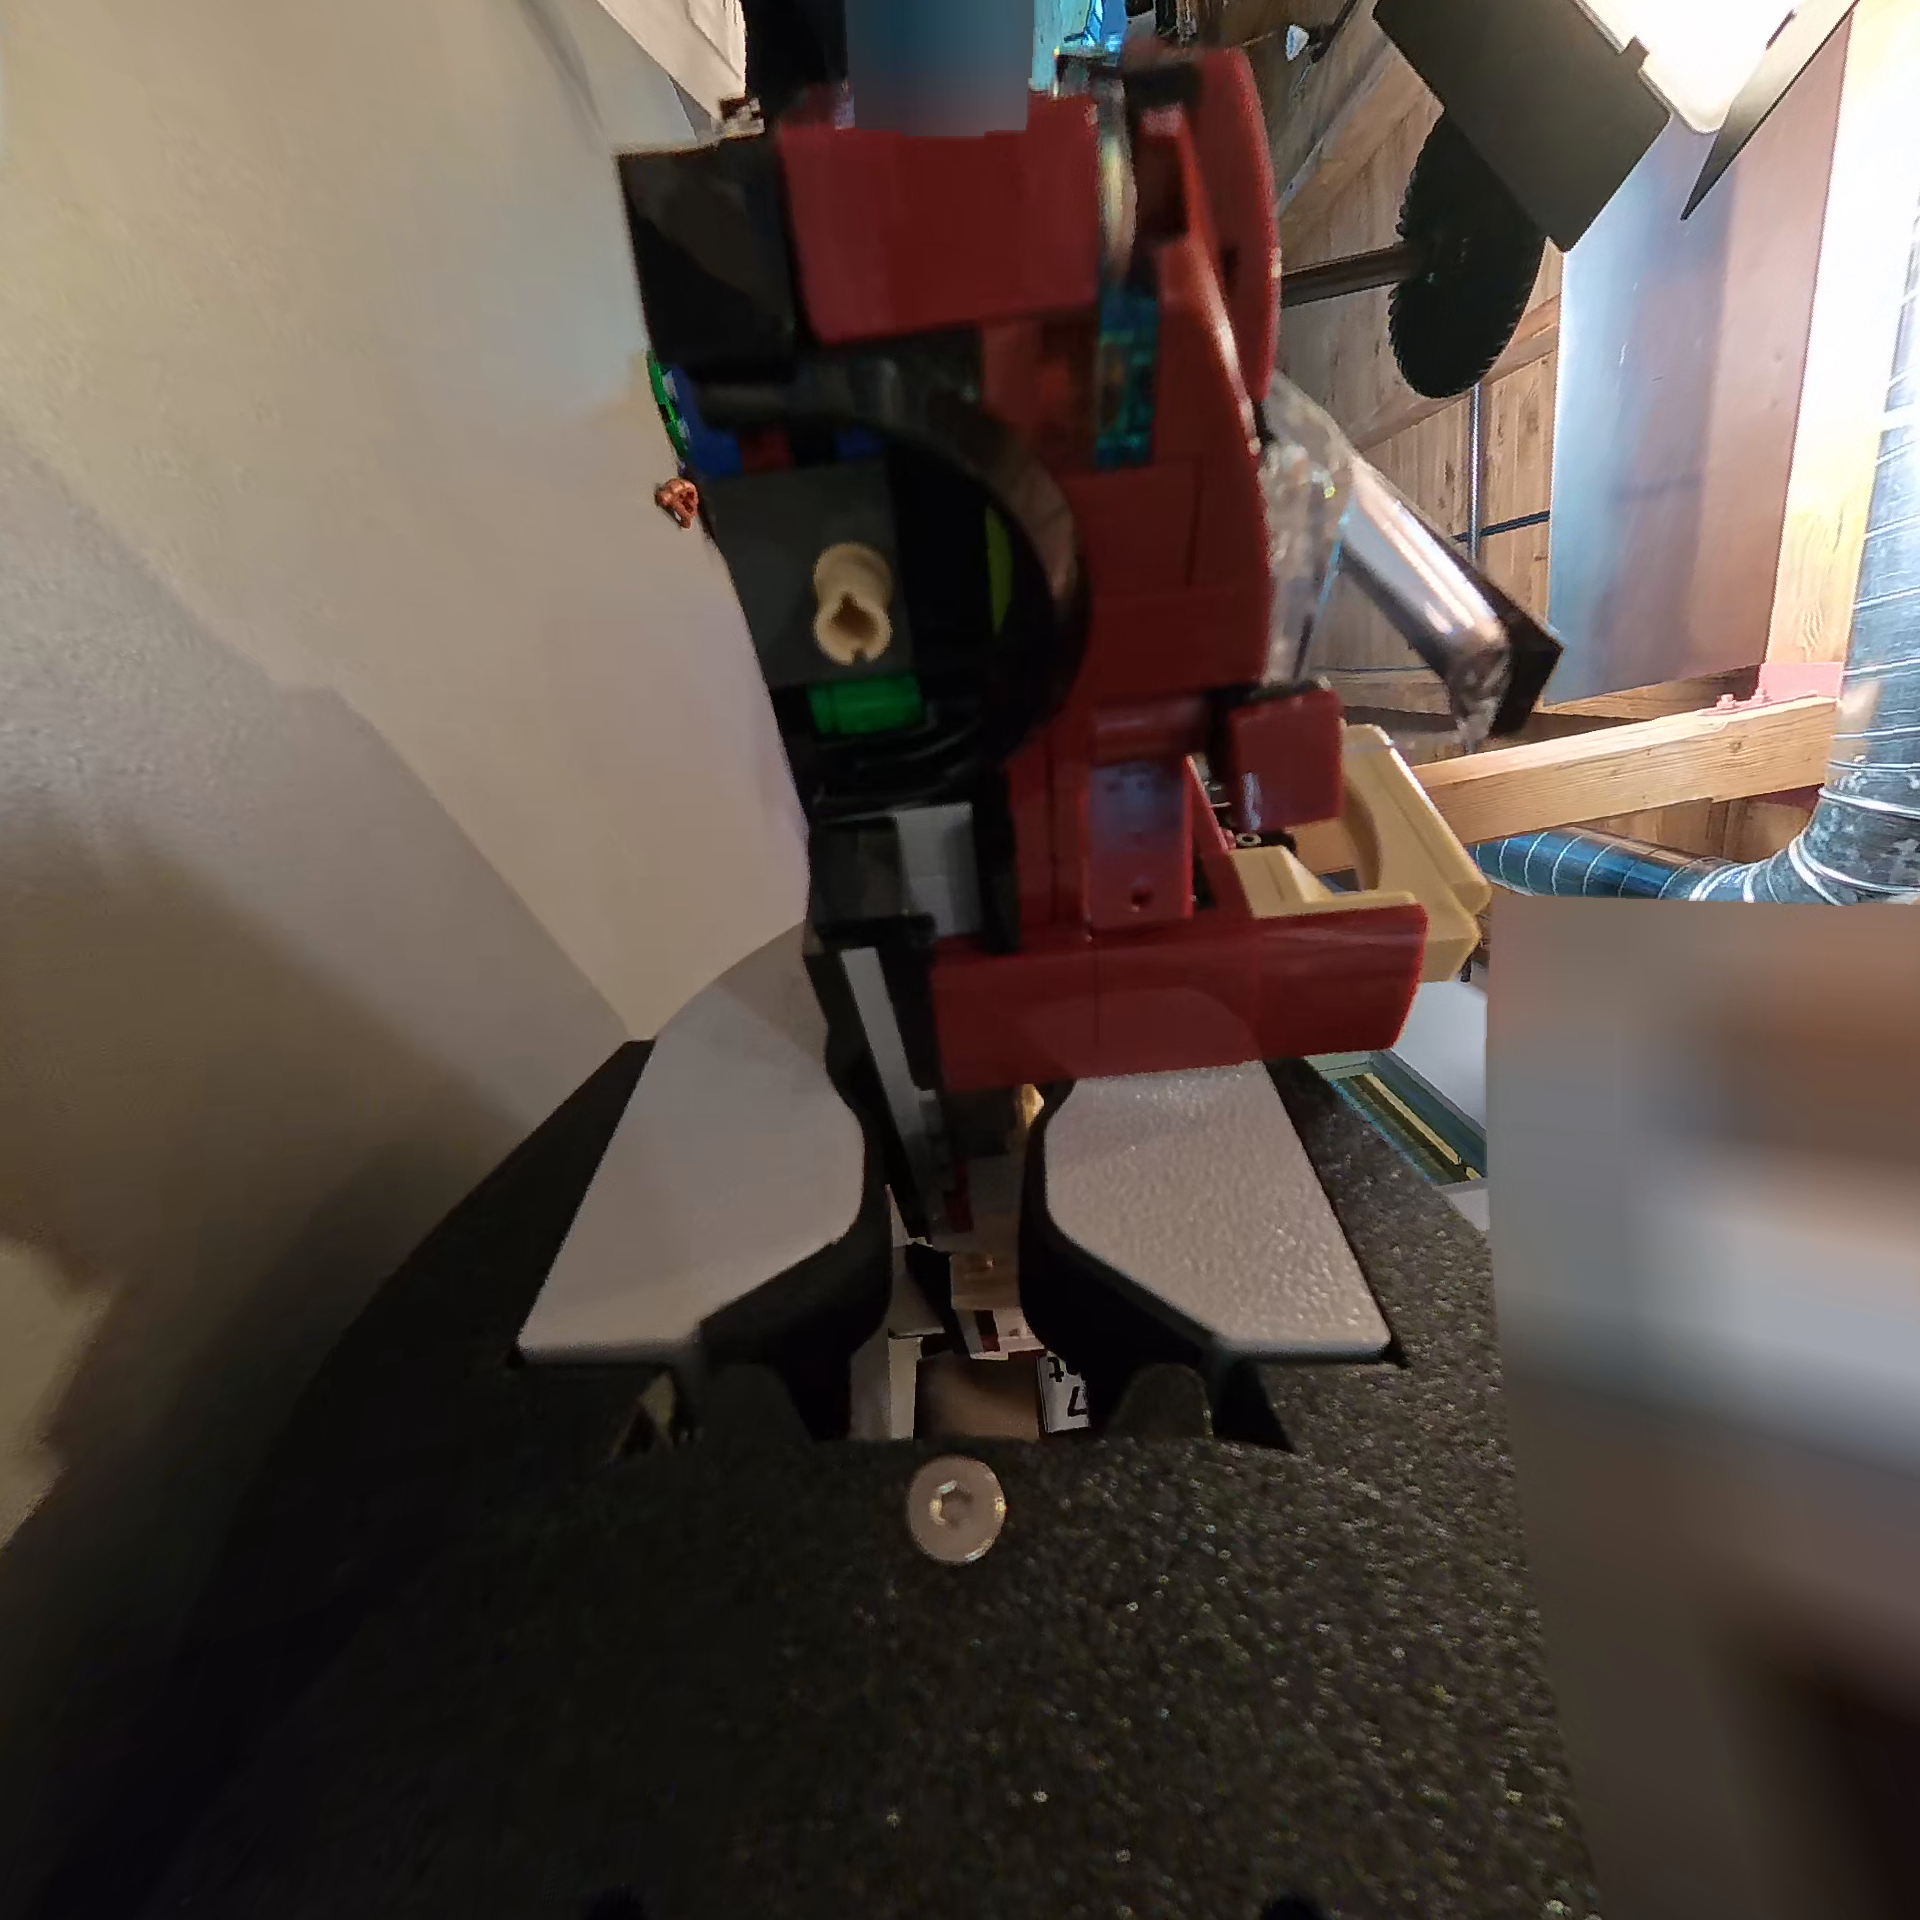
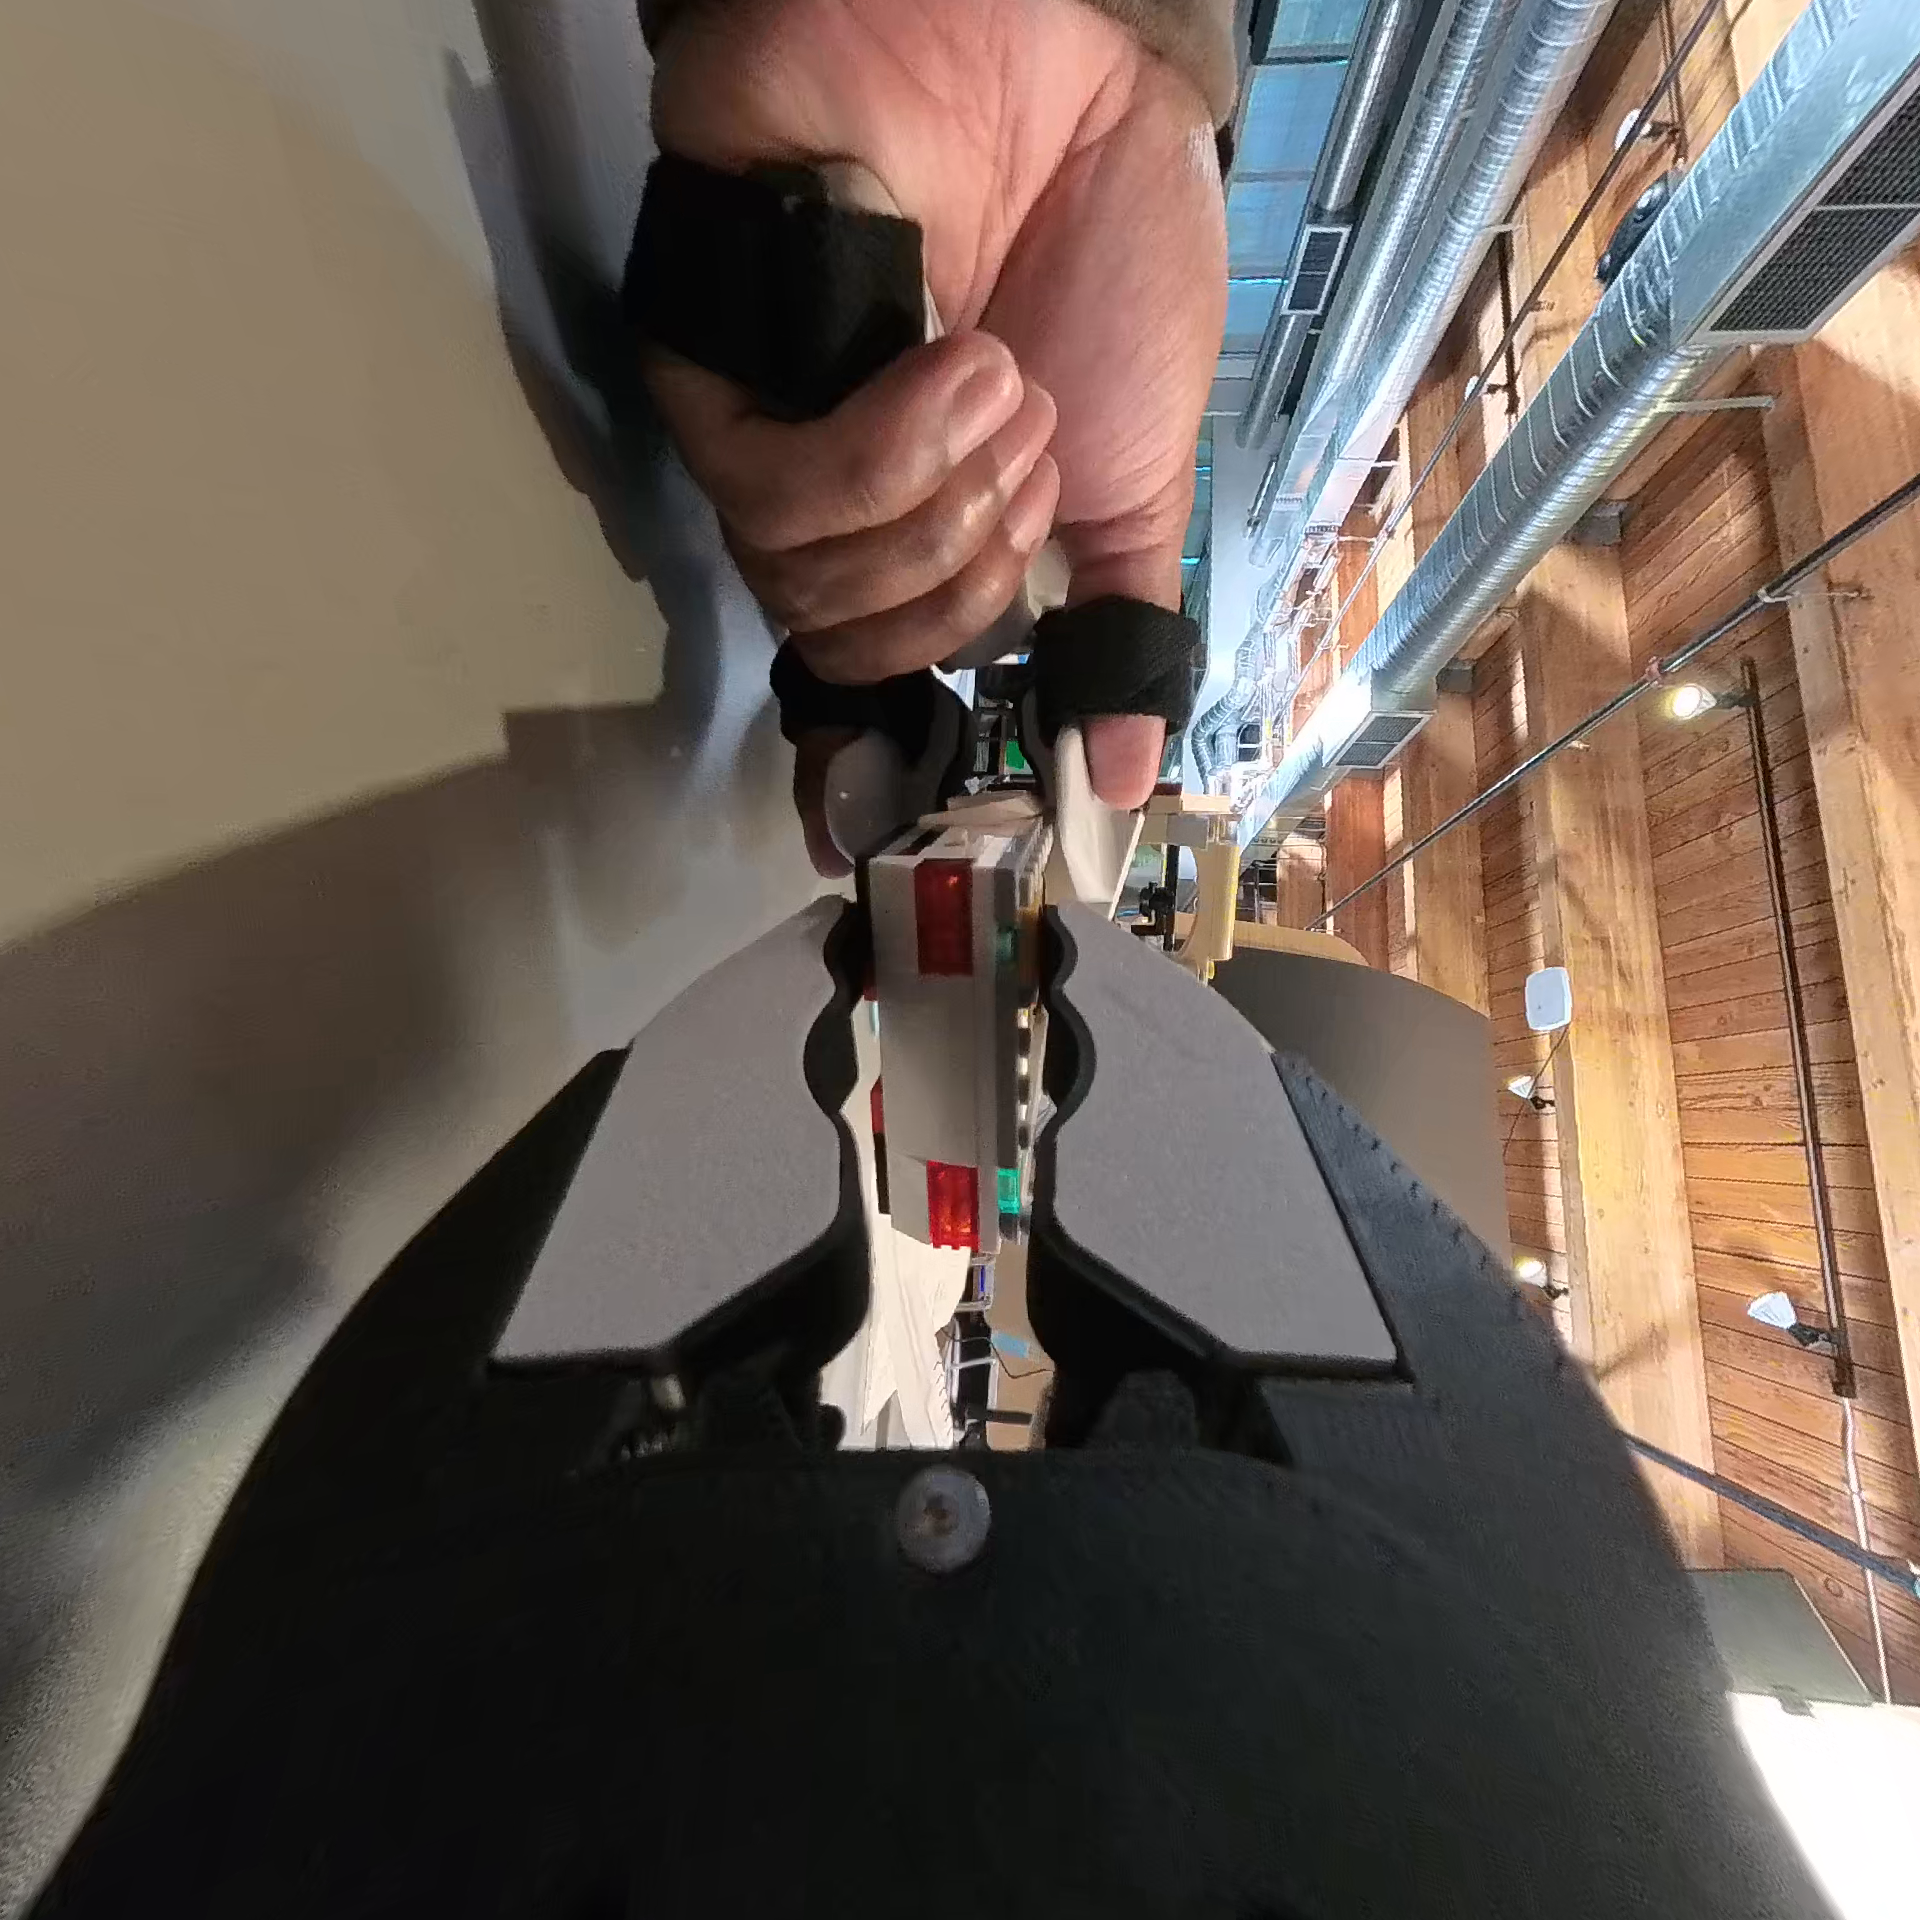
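Two grippers share one load: a dark red brick-built car (image 1: 1122, 582) held in the air, turned on its side. My left gripper (image 1: 956, 1174) is clamped on its near end, both grey fingers (image 1: 1195, 1174) squeezing the narrow grey and black bricks there, with the red body rising far past the tips. My right gripper (image 2: 940, 1049) is shut on the grey end panel with red lamps (image 2: 935, 1039), its black pads pressing either side. Just beyond it, a hand (image 2: 935, 343) grips the other tool's handle.

Risks as I judge them: the two clamps bite on separate sub-sections, so any twist or pull between my hands could split the model at a seam. The clear windshield (image 1: 1351, 540) and the tan part (image 1: 1392, 842) jut out unsupported and could pop off. Both holds sit at one end, so the long body may lever loose.
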Demonstrator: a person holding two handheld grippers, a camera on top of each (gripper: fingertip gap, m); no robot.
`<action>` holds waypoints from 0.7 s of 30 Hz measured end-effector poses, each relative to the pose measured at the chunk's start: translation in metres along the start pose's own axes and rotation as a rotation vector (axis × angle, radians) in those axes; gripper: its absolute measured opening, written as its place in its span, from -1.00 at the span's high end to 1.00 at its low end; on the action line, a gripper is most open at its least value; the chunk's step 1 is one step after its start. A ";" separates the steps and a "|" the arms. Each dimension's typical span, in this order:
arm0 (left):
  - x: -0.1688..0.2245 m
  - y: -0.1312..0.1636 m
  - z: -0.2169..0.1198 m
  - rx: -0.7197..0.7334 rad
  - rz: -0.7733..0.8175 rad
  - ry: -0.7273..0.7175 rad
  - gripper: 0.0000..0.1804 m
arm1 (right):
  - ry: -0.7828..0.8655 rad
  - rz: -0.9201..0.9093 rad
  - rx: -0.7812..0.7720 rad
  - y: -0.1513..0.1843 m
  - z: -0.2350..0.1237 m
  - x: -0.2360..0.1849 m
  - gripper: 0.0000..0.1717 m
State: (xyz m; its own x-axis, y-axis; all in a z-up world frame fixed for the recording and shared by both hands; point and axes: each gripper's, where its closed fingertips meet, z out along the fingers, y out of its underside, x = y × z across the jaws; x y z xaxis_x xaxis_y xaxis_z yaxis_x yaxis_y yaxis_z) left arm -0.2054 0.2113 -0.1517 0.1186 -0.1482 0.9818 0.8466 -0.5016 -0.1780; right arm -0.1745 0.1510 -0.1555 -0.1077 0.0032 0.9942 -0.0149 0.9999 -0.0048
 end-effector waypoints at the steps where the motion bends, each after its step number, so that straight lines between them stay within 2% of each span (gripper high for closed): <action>1: 0.000 0.000 0.000 0.000 -0.002 0.001 0.74 | -0.002 -0.002 0.002 0.000 0.000 0.000 0.63; 21: -0.002 0.001 0.000 0.008 -0.028 0.009 0.74 | -0.035 -0.030 0.014 0.000 0.001 -0.001 0.63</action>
State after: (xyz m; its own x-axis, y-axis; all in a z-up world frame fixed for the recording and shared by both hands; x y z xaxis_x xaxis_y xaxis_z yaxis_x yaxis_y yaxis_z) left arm -0.2052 0.2115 -0.1540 0.0901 -0.1414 0.9858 0.8535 -0.4991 -0.1496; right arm -0.1751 0.1506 -0.1566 -0.1415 -0.0280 0.9895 -0.0325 0.9992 0.0237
